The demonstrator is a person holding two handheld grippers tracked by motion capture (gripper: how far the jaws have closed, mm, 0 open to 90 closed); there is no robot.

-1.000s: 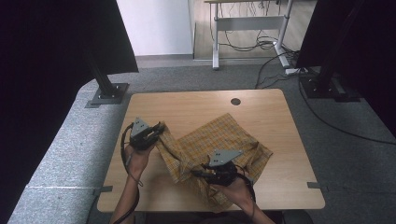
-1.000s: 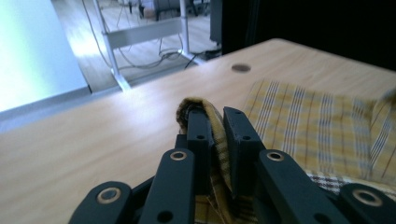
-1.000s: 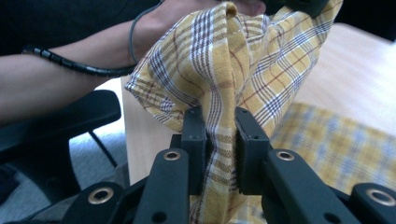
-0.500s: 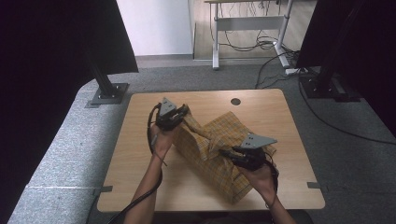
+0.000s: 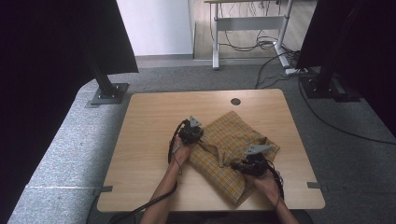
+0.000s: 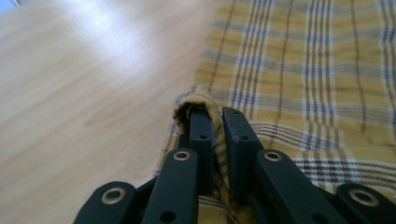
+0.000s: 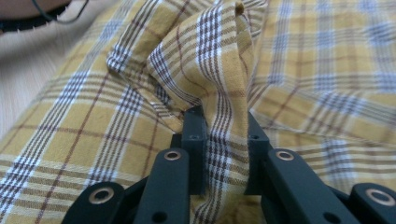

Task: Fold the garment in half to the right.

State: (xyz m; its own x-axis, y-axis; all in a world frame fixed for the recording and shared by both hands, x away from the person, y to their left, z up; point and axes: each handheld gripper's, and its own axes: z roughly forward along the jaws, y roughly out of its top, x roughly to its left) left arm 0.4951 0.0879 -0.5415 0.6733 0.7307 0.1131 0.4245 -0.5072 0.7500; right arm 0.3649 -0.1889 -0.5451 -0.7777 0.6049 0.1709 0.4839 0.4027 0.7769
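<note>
Yellow plaid cloth lay folded and rumpled on the wooden table, in the lower middle of the high view, reaching from the centre toward the lower right edge. Both grippers had hold of it. At centre frame the left gripper sat against the cloth's left edge; in the left gripper view its jaws stood pressed nearly together on a hemmed fold, the fabric curling over the left jaw tip, bare wood spreading across the upper left. Lower right of centre, the right gripper pinched a raised ridge of cloth; in the right gripper view that ridge stood up from between the jaws and peaked near the top middle of the frame.

Judging by how it draped and creased, the cloth looked light, thin and thoroughly limp: it would sag between two grips, slide easily over smooth wood and hold no shape of its own. Nothing about it seemed fragile, though a shallow pinch on a single layer could slip out. Hems and doubled edges seemed the best places to take hold, since the thicker seam gave the jaws something to bite. Two well-separated grips along one edge would probably keep it taut enough to lay flat or fold over
</note>
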